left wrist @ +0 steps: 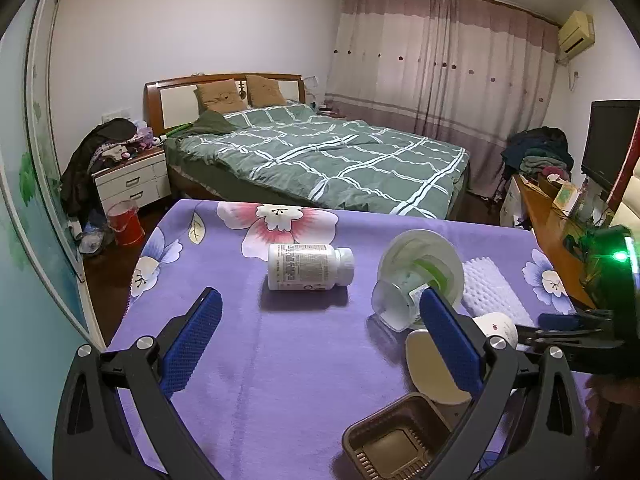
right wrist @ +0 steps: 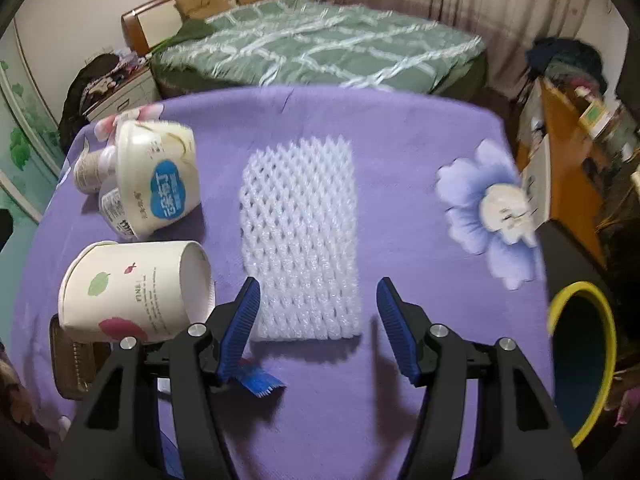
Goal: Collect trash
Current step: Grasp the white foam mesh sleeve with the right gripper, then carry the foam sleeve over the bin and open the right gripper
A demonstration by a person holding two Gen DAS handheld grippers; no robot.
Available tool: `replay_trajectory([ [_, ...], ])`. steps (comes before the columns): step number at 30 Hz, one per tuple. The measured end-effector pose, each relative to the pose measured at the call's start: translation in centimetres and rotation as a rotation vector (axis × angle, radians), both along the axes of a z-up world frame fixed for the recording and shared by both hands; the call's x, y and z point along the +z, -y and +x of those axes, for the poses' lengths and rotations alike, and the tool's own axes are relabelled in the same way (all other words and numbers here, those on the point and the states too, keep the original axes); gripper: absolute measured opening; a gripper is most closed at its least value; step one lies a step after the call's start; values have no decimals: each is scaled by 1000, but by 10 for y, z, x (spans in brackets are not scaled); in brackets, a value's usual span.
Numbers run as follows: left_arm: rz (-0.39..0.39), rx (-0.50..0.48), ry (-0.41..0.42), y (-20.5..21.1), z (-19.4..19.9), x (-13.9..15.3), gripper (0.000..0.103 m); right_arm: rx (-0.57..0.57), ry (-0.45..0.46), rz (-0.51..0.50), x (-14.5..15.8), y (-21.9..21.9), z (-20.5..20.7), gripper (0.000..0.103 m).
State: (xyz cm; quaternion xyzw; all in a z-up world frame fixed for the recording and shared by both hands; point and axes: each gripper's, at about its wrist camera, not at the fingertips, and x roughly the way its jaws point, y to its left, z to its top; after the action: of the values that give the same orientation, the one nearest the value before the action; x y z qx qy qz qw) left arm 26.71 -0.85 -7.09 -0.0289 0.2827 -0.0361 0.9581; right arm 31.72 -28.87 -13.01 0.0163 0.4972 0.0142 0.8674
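My right gripper [right wrist: 318,280] is open and points down at a white foam net [right wrist: 300,232] lying flat on the purple flowered cloth [right wrist: 400,160]; the net's near end lies between the fingers, untouched. Left of it lie a printed paper cup [right wrist: 136,288] and a white tub with a blue label [right wrist: 160,176], both on their sides. My left gripper [left wrist: 320,296] is open and empty, just short of a white pill bottle [left wrist: 308,266] on its side. A clear lidded cup [left wrist: 416,276] lies by its right finger. The right gripper's fingers [left wrist: 560,322] show at the right.
A yellow-rimmed bin [right wrist: 584,360] stands off the table's right edge. A brown plastic tray [left wrist: 396,440] and a white bowl [left wrist: 432,364] sit near the front. A blue scrap [right wrist: 260,384] lies under the right gripper. Beyond the table are a bed [left wrist: 320,156] and a red bucket [left wrist: 126,224].
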Motion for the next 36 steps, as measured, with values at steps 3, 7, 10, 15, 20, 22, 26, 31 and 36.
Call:
replay_trajectory([
  [3,-9,-3,-8,0,1,0,98,20,-32,29,-6,-2,5,56],
  [7,-10,-6,-9,1,0,0,98,56,-52,98,-6,-4,6,26],
  [10,-9,-10,-8,1,-1,0,98,65,-36,81,0,-8,1,15],
  [15,-14,-17,-4,3,-3,2,98,34,27,90,12,1,-16,14],
  [20,-16,-24,-4,4,-4,3,98,3,94,104,25,13,-40,14],
  [22,-16,-26,-2,4,-5,4,98,-14,122,110,31,22,-51,14],
  [26,-18,-31,-2,6,-6,4,98,-47,174,139,41,41,-74,14],
  [31,-13,-46,4,11,-8,5,98,-128,231,147,49,77,-107,14],
  [36,-4,-58,0,16,-10,4,98,-233,272,134,51,113,-129,14],
])
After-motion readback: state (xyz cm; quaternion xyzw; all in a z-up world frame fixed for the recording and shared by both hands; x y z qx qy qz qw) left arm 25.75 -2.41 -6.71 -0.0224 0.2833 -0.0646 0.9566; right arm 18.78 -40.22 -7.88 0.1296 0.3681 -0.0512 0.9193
